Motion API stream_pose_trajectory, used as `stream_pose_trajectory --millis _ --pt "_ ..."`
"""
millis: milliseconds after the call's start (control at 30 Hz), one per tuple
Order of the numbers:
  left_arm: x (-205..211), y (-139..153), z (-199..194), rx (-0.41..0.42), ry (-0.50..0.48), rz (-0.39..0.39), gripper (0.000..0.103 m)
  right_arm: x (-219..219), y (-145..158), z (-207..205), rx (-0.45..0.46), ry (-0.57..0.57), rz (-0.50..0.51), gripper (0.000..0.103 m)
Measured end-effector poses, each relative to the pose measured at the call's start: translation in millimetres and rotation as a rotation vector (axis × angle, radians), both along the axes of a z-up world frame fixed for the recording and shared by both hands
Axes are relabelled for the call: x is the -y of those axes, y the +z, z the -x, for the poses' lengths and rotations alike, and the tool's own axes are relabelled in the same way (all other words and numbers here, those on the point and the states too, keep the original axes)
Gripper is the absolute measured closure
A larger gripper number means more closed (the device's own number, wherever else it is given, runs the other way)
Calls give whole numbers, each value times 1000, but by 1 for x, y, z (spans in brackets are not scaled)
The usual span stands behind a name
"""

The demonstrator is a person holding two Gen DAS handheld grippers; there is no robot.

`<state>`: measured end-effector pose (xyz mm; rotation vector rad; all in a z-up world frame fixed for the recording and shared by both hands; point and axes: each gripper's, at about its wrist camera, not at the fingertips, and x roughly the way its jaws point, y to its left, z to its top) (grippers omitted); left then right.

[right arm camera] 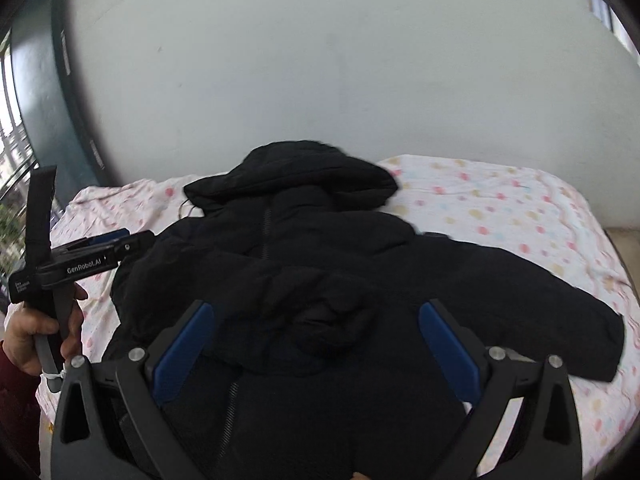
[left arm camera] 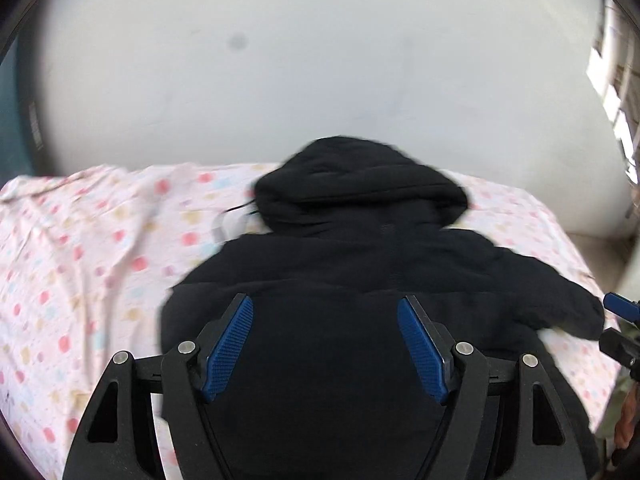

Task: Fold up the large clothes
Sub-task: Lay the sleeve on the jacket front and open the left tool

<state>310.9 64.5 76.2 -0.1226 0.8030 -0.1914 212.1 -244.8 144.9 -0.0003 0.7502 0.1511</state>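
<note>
A black hooded puffer jacket [left arm camera: 340, 264] [right arm camera: 304, 264] lies front up on the bed, hood [right arm camera: 296, 176] toward the wall. One sleeve [right arm camera: 328, 320] is folded across the chest; the other sleeve [right arm camera: 568, 328] stretches out to the right. My left gripper [left arm camera: 325, 303] hovers over the jacket's body, open, with nothing between its blue pads [left arm camera: 230, 348]. In the right wrist view the left gripper [right arm camera: 116, 242] shows side-on at the jacket's left edge, held by a hand [right arm camera: 36, 332]. My right gripper [right arm camera: 317, 306] stands open above the folded sleeve; its tip [left arm camera: 620, 307] peeks in at the left wrist view's right edge.
A white sheet with coloured dots [left arm camera: 80, 264] [right arm camera: 500, 208] covers the bed, which ends at a pale wall [left arm camera: 280, 80]. A small pale blurred thing with a dark cord [left arm camera: 226, 226] lies beside the hood. A window [right arm camera: 10, 120] is at the left, floor [left arm camera: 596, 246] at the right.
</note>
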Motion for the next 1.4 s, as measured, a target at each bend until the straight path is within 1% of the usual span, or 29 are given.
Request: stream_pose_trajectory --millis 67,133,233,267,333,400,467,500,533,600,700,767,833,900,967,1000,1067,1133,1167,1233,1400 --pt "-11 -17 -4 -27 16 -20 29 -21 -14 -18 -20 31 22 0" --pt "-15 -39 -7 -57 14 -36 30 -44 -38 -39 -54 67 48 0" --pt "-9 -62 -5 -75 -11 -49 30 -60 -71 -63 -103 85 70 0" --pt "-2 -71 -5 -88 -27 -68 30 -64 -84 -71 -117 88 80 0" --pt "11 -85 -6 -106 -55 -101 29 -64 -105 -82 -150 64 124 0" --pt "23 -95 -9 -121 -75 -117 29 -56 -125 -89 -192 39 136 0" --pt "29 -105 -12 -132 -74 -111 28 -46 -138 -91 -223 30 116 0" --pt "29 -107 -14 -139 -71 -106 28 -37 -145 -90 -228 29 90 0" --pt "29 -109 -16 -147 -64 -99 28 -32 -147 -89 -231 25 74 0" --pt "29 -102 -15 -150 -63 -97 28 -25 -147 -88 -240 24 61 0" --pt "26 -80 -7 -122 -66 -102 29 -25 -138 -83 -248 40 89 0" --pt "23 -63 0 -78 -68 -84 29 -28 -122 -76 -223 53 104 0" --pt "26 -49 3 -37 -70 -93 29 -34 -107 -70 -179 65 120 0" --pt "34 -43 1 -12 -70 -108 29 -39 -96 -67 -132 79 137 0" --pt "42 -49 -7 -29 -72 -113 29 -44 -94 -70 -116 80 153 0" --pt "46 -57 -11 -52 -70 -107 29 -44 -100 -73 -127 71 162 0" --pt "52 -77 -16 -97 -64 -110 29 -40 -119 -81 -176 47 167 0" --pt "57 -98 -20 -126 -61 -144 28 -31 -139 -89 -215 42 143 0" --pt "59 -102 -19 -127 -59 -160 27 -29 -145 -90 -230 43 133 0" --pt "61 -103 -18 -114 -57 -181 26 -26 -151 -90 -236 50 108 0" --pt "63 -95 -23 -138 -50 -186 26 -24 -146 -86 -241 52 110 0"
